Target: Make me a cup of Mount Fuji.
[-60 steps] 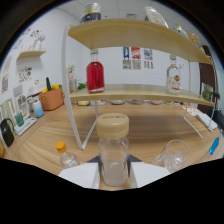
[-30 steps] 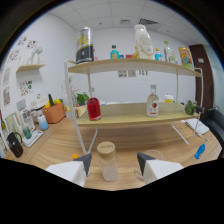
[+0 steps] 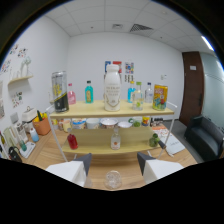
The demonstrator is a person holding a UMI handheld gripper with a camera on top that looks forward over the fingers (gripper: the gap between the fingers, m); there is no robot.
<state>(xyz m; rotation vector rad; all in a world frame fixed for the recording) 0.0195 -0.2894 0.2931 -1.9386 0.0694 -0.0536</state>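
**A:** Although the recipe named no bottle, where did the drink's things stand at that moment?

**B:** A clear glass (image 3: 113, 178) sat on the wooden surface (image 3: 100, 162), just ahead of the gripper (image 3: 113, 167) and roughly in line with the gap between its fingers (image 3: 80, 165). The fingers were spread apart and gripped nothing; the glass stood on its own beyond their tips.

**A:** And the ingredients?

**B:** They were well beyond it, on the shelf rack (image 3: 112, 109). A tall white bottle (image 3: 113, 89) stood at the middle of the top shelf, with a teal bottle (image 3: 89, 92) and a dark cylindrical container (image 3: 60, 91) to one side and a yellow carton (image 3: 160, 97) to the other. On the lower shelf sat a small red bottle (image 3: 73, 141) and a clear bottle (image 3: 115, 140).

**A:** How would the glass have handled?

**B:** I judged it light, rigid, smooth and breakable. Its wall looked slick, so the fingers would have needed to close on opposite sides around mid-height, firmly but without squeezing hard.

**A:** And the white bottle?

**B:** Probably heavier if full, and tall enough to tip. A hold on the body below the shoulder seemed safest. I could not tell which bottle the drink called for.
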